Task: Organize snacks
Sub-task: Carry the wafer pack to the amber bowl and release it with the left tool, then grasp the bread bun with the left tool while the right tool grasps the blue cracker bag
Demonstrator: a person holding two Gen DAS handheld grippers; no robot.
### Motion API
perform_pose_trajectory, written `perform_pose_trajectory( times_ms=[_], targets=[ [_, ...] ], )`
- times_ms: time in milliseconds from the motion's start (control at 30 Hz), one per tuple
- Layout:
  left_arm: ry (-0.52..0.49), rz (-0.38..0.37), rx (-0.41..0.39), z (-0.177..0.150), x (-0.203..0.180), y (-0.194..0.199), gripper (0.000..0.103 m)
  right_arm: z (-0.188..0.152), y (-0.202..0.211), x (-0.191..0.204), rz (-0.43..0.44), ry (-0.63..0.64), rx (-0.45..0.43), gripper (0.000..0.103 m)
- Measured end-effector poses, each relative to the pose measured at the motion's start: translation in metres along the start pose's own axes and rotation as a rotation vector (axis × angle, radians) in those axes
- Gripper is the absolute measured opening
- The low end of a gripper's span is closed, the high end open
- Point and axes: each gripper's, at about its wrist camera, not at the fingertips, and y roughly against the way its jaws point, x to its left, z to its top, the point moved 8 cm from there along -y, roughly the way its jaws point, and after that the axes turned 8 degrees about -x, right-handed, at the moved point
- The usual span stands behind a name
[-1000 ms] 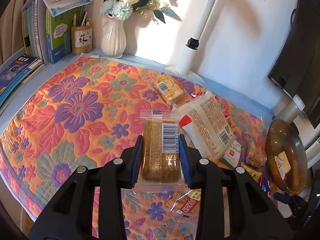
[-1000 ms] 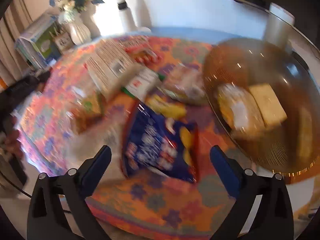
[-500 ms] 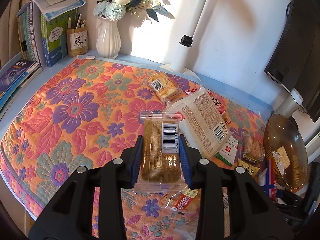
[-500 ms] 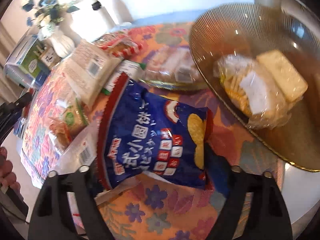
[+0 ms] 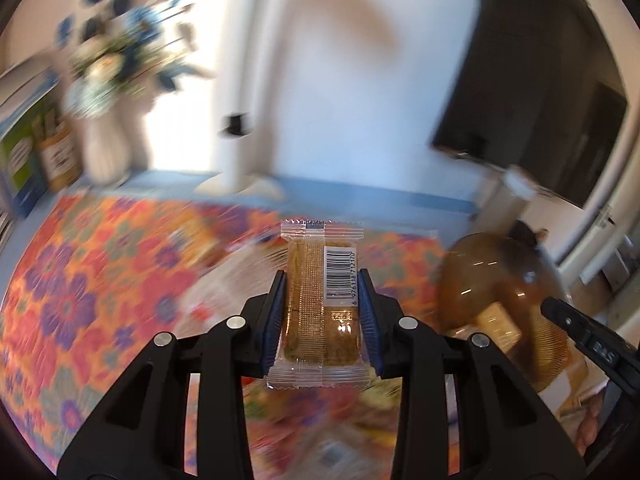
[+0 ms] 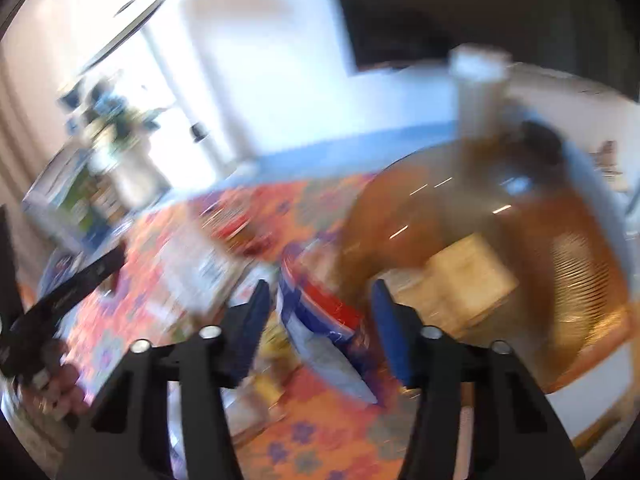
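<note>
Lifted since the earlier frame: both grippers sit higher above the floral cloth (image 5: 80, 280), views now blurred.

Left wrist view: left gripper (image 5: 322, 304) clenched on a clear-wrapped brown snack bar (image 5: 316, 308), pads on its long sides; long axis runs straight away from the camera, barcode uppermost at right. Amber glass bowl (image 5: 472, 276) at right, near.

Right wrist view: right gripper (image 6: 320, 312), jaws just closing, grasps a blue chip bag (image 6: 324, 328) edge-on, long axis pointing away. Amber bowl just beside, holding wrapped snacks (image 6: 472, 276).
</note>
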Motion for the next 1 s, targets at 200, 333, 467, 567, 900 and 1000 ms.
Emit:
perform_pose_trajectory(
  times_ms=[200,333,467,567,900,1000],
  targets=[
    [-0.081,-0.145,0.019,0.015,-0.077,-0.024,0.034,0.027,0.018,-0.065,-0.165,-0.084,-0.071,0.022],
    [-0.134,-0.216,0.059,0.012,-0.123,-0.04,0.034,0.025,0.031,-0.101,-0.196,-0.195,-0.077,0.023],
    [-0.168,-0.266,0.092,0.007,-0.158,-0.05,0.034,0.019,0.04,-0.125,-0.254,-0.228,-0.077,0.023],
    [-0.193,-0.292,0.103,0.004,-0.177,-0.053,0.034,0.014,0.044,-0.139,-0.282,-0.262,-0.071,0.023],
    [-0.22,-0.348,0.169,-0.011,-0.201,-0.056,0.088,0.006,0.049,-0.146,-0.307,-0.253,-0.038,0.027],
    [-0.203,-0.35,0.124,-0.006,-0.192,-0.046,0.095,0.003,0.05,-0.144,-0.3,-0.263,-0.064,0.061]
  ],
)
